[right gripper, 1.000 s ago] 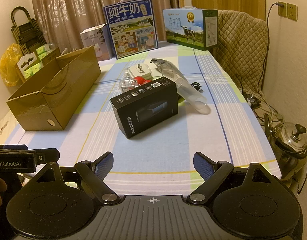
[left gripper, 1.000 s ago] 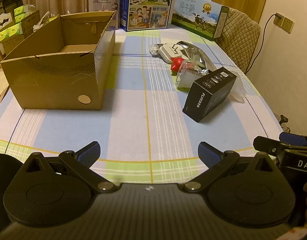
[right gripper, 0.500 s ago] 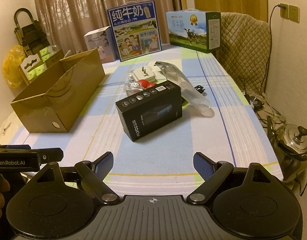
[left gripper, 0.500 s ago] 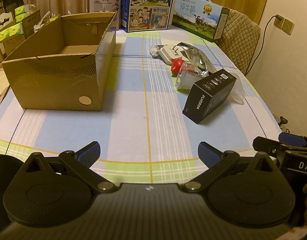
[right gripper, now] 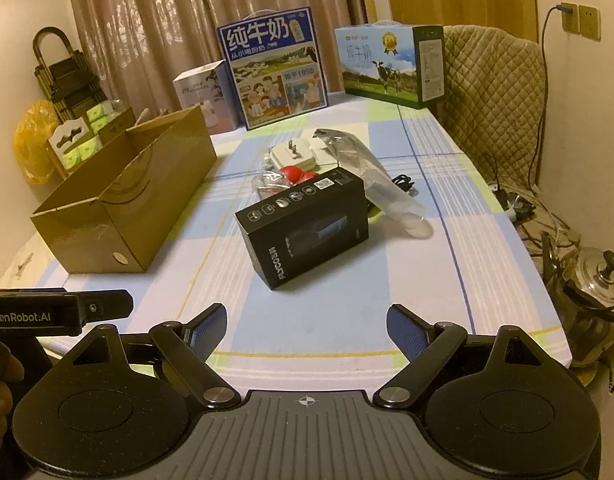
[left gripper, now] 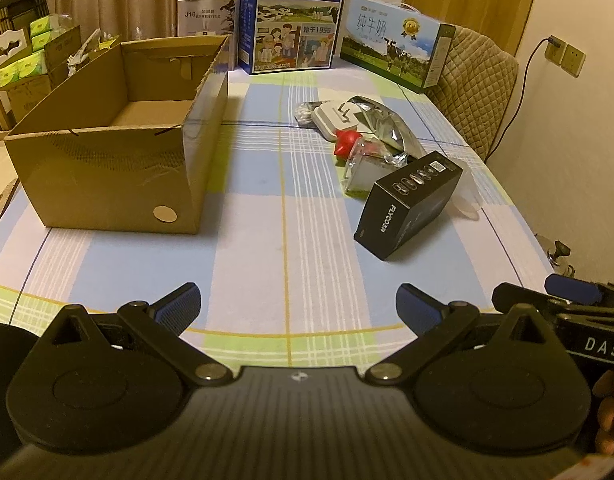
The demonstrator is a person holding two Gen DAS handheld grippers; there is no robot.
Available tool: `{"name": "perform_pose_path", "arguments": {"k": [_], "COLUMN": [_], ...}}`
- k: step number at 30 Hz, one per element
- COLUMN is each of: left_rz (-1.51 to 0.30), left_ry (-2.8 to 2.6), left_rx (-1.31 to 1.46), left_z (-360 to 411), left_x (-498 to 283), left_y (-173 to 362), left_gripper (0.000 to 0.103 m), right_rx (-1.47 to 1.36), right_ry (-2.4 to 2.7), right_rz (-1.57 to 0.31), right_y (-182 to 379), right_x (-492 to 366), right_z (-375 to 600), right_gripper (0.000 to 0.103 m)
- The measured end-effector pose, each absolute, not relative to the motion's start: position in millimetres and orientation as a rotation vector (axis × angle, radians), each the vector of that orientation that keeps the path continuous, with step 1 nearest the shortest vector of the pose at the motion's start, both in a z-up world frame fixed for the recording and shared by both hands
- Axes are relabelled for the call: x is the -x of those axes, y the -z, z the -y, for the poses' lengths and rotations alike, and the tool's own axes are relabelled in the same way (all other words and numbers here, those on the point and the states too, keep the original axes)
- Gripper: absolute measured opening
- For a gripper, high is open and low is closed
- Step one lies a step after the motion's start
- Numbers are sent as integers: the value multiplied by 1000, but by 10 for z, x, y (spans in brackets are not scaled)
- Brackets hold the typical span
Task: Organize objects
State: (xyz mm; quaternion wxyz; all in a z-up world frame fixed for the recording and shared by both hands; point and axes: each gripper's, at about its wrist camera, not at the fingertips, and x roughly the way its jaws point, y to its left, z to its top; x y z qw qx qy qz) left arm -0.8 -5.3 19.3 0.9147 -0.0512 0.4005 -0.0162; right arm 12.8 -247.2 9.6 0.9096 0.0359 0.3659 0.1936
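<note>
On the left of the table (left gripper: 267, 264) an open cardboard box (left gripper: 119, 184) is seen, its inside bare as far as can be made out; it is judged light, stiff enough to stay put, and meant to receive the loose things. The left gripper (left gripper: 297, 304) is held low over the near edge, jaws spread wide and nothing between them. Toward the right a small heap is gathered: a white plug adapter (right gripper: 293, 152), a red piece (right gripper: 293, 173) whose nature cannot be told, and a clear crinkled bag (left gripper: 363, 168), all close together, with a silvery foil pouch (left gripper: 381, 128) lying across them. The bag and the pouch are judged soft, slippery and easily crushed, so a pinch at an edge or corner would be wanted. Just in front, the black box (right gripper: 307, 226) is resting on the cloth, touching the heap at its far side. It is judged rigid, fairly light and smooth-faced; a hold across its narrow sides should be the surest, since the broad faces may be too wide for the jaws. The right gripper (right gripper: 307, 330) is likewise spread and empty, pointed at that box but well short of it
</note>
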Motion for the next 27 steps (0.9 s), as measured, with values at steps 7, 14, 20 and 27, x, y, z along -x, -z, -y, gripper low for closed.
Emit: {"name": "perform_pose_path", "arguments": {"k": [7,14,20,27], "left_rz": [-826,-827,-826,-826], "left_ry": [37,49,52,53], "left_rx": [102,102,105,108], "left_z": [92,142,139,140], "left_x": [-4,-14,-16,-17], "left_y": [-207,-225,-238,-241], "left_gripper": [102,102,102,102], "right_rx": [-80,-81,-80,-78], "right_ry": [-403,-405,-406,-408], "right_rz": [-754,-754,-754,-754], "right_y": [-95,-99,-99,-96], "right_x": [-130,-128,-128,-128], "right_z": [2507,2521,2528,2524], "right_gripper": [85,85,85,85]}}
